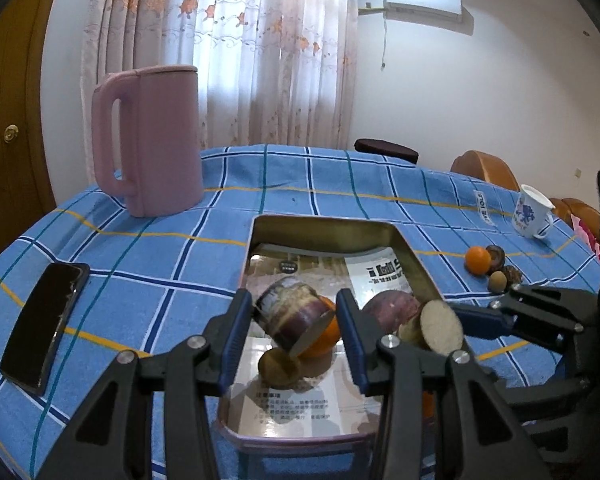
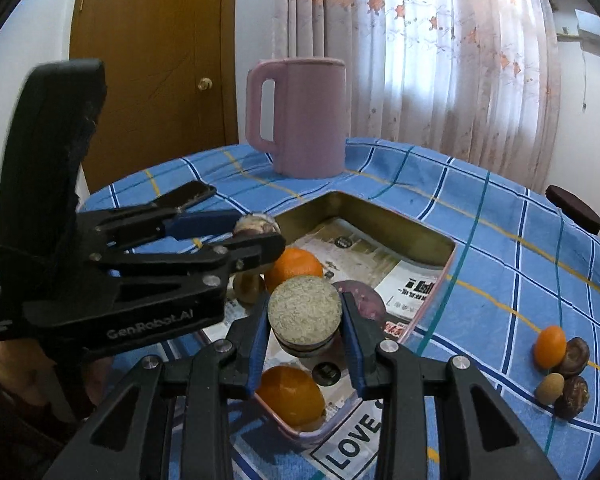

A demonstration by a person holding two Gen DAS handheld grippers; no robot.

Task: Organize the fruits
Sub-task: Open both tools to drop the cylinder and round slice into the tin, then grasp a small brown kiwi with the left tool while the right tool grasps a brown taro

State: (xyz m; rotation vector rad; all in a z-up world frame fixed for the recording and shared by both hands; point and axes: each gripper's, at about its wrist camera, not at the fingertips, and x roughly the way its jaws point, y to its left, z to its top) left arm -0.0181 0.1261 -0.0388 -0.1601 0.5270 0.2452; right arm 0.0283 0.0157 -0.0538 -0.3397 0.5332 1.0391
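Fruits half sorted, both my tongs over the tin tray [image 1: 404,240].

My left tongs [image 1: 296,320] clamped on a purple cut piece [image 1: 288,316], my right tongs [image 2: 305,320] clamped on a pale-faced cut piece [image 2: 304,310]. Oranges [image 2: 290,396] lie in the tray; a small fruit pile [image 2: 560,372] (orange, brown ones) sits apart on the tabletop [image 1: 140,280].

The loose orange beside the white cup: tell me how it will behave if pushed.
The loose orange is rounded and smooth, so it would probably roll across the checked tablecloth. Three small fruits crowd its near side, and likely block it that way. Its skin looks intact and firm, so gentle gripping probably won't crush it.
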